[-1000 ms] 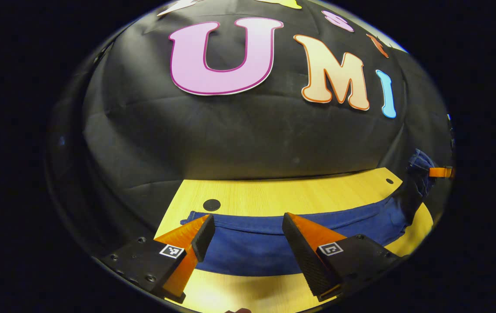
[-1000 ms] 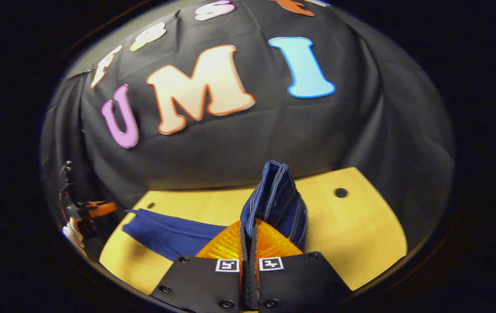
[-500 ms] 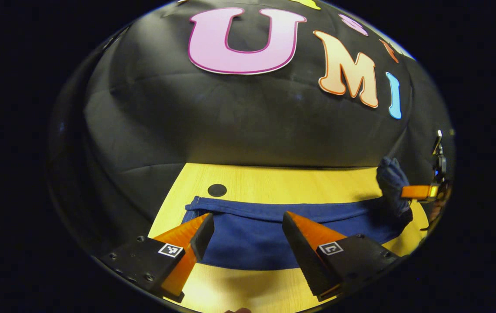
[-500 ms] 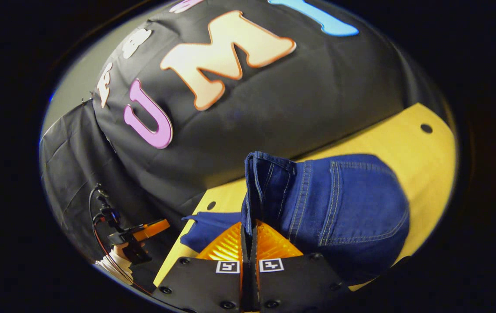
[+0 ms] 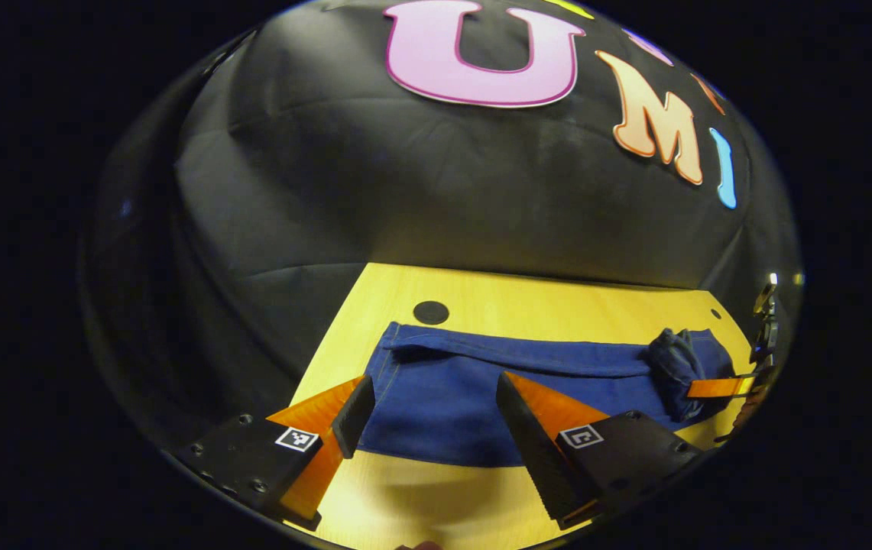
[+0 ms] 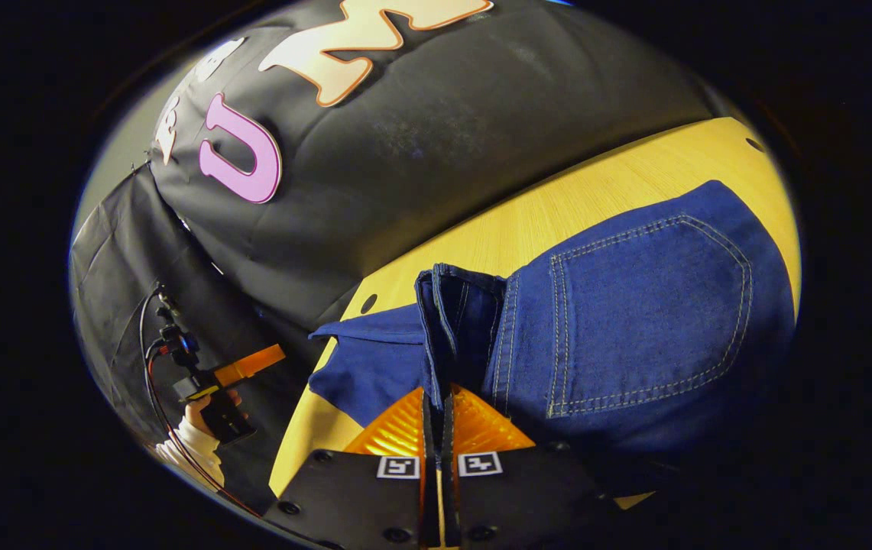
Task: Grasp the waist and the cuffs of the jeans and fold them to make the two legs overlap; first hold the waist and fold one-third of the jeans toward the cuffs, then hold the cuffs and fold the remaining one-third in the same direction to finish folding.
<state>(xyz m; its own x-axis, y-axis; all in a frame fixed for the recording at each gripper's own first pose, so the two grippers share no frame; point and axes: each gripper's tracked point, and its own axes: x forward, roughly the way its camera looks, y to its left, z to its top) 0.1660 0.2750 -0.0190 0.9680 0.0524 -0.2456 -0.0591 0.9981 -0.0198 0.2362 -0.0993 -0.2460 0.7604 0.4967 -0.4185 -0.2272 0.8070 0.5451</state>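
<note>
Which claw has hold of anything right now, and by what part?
The right claw is shut on the jeans, pinching the bunched waist edge beside the back pocket. The left claw is open above the leg end, holding nothing.

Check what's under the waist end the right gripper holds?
The right gripper pinches the jeans' waist; beneath the back-pocket panel lies the leg fabric on the wooden table. Anything directly under is hidden.

Matt denim jeans [image 6: 634, 321], smooth wooden table [image 5: 558, 302]

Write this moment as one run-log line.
right gripper: shut on jeans waist | left gripper: open over the cuffs | table: jeans partly folded
</note>
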